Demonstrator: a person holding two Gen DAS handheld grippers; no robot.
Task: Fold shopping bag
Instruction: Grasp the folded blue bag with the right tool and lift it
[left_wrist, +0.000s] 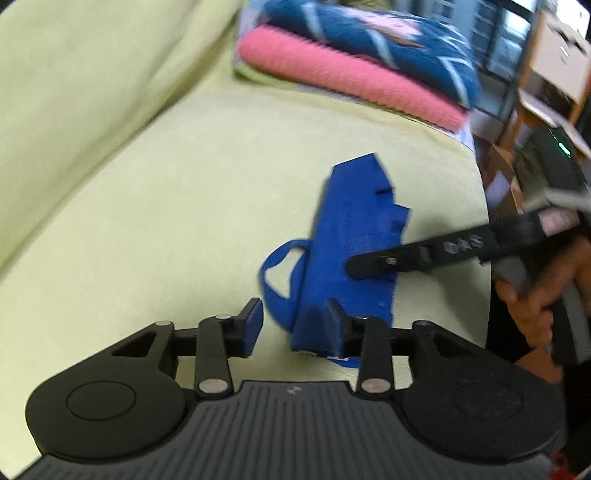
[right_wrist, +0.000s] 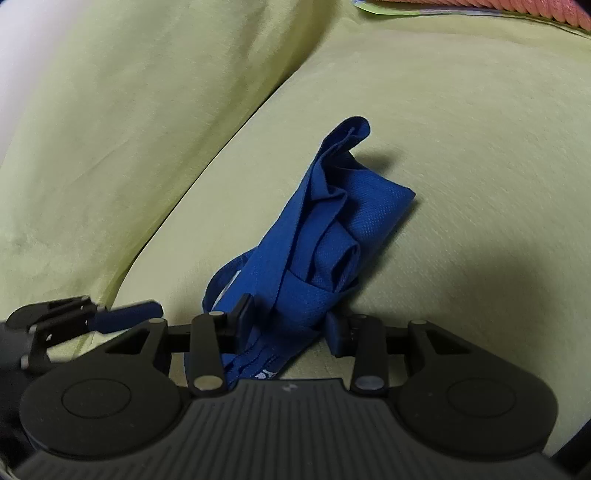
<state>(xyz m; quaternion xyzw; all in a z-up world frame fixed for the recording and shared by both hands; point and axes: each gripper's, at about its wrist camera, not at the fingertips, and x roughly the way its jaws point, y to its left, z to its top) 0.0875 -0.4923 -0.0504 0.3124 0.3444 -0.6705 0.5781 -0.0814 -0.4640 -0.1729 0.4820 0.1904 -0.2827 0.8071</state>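
Blue bag folded narrow on the yellow-green sofa

Left claw (left_wrist: 293, 325) stands open at the frame's bottom, beside the woven shopping bag (left_wrist: 351, 236); right claw (right_wrist: 290, 323) straddles its bunched end, pads apparently not pressing. The springy, creased fabric could unfold if released.

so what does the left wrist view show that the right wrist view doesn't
Only the left wrist view shows the hand holding the right gripper, the blue patterned blanket on the pink stack, and shelving beyond the sofa. Only the right wrist view shows the bag's bunched inner folds and the left gripper from the side. Both show the blue shopping bag, the green sofa cushion and the pink blanket.
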